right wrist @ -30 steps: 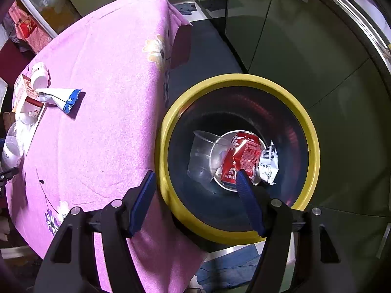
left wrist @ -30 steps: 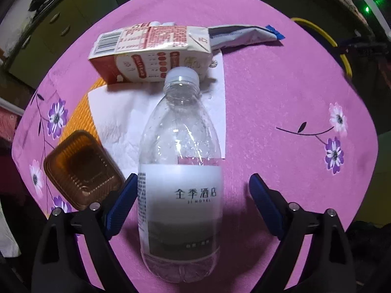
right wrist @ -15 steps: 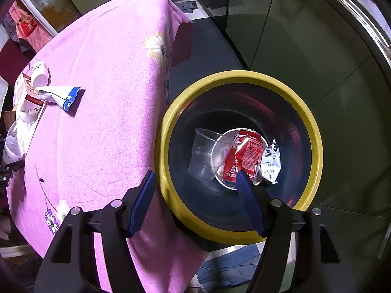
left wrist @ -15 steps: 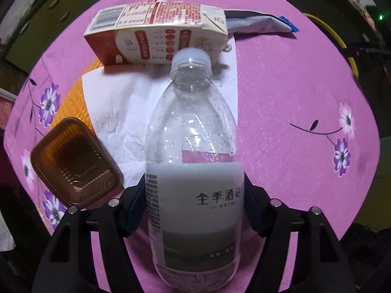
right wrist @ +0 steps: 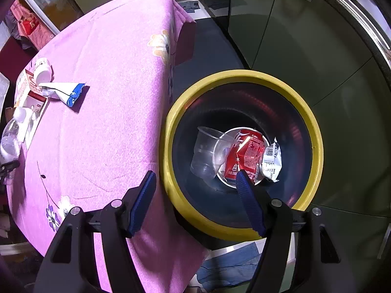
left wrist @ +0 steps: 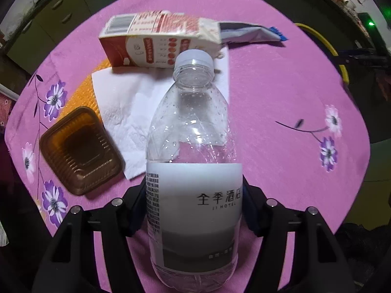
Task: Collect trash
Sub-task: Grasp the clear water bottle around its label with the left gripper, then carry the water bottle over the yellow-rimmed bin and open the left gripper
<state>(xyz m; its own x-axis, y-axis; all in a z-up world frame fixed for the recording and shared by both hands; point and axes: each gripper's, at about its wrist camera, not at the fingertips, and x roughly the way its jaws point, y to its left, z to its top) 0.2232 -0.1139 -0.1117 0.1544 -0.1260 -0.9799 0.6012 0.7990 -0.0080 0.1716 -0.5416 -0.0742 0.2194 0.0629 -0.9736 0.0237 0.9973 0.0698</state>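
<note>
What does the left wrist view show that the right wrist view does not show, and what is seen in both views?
Only the left wrist view shows the left gripper closing on the plastic bottle, plus the brown plastic tray and the white napkin.

Only the right wrist view shows the open right gripper above the yellow-rimmed bin, which holds a clear cup, a red can and a small wrapper.

Both show the pink tablecloth, the bottle, the milk carton and the blue-tipped wrapper.

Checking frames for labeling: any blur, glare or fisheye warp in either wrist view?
Left wrist: carton smeared by motion blur, glints on the bottle, dark corners. Right wrist: mostly sharp, reddish glare inside the bin, table edge bent by the lens.
</note>
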